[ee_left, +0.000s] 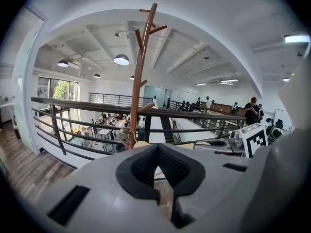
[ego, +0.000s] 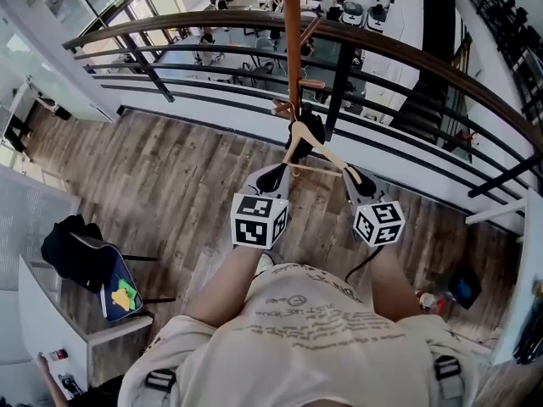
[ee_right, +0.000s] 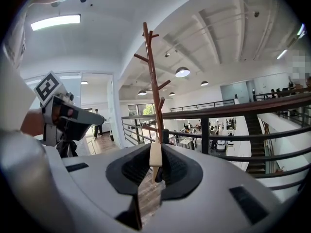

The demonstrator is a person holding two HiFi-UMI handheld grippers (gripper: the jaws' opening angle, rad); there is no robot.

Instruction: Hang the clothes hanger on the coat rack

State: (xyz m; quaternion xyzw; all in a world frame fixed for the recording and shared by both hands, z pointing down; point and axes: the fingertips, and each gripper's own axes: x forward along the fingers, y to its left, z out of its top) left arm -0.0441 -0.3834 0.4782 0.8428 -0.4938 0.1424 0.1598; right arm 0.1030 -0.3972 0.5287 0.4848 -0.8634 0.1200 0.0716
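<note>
Wooden hanger (ego: pixel 301 140) is held up in front of the lower part of the coat rack (ego: pixel 292 41), apex up, arms sloping down to either side, thin crossbar below. Its hook sits close to the pole by the lowest pegs; can't tell if it's over one.

Right gripper (ego: pixel 361 181): jaws clamped on the end of the hanger's right arm. The right gripper view shows the pale wood end-on between the black pads, with the rack pole straight behind it.

Left gripper (ego: pixel 273 176): jaws drawn close on the left arm near its end. In the left gripper view only a narrow slot is left between the pads. Pale wood shows on either side of the pad tips, the rounded end to the left and the arm running off right toward the other gripper.

Both marker cubes, left one (ego: pixel 259 220) and right one (ego: pixel 379 223), sit side by side just above the person's shirt (ego: pixel 314 320).

The rack stands on the plank floor (ego: pixel 170 185), right against the curved railing (ego: pixel 212 19), with a lower level visible past it. A black bag (ego: pixel 72 253) lies on a chair far left, well apart from the hanger.
</note>
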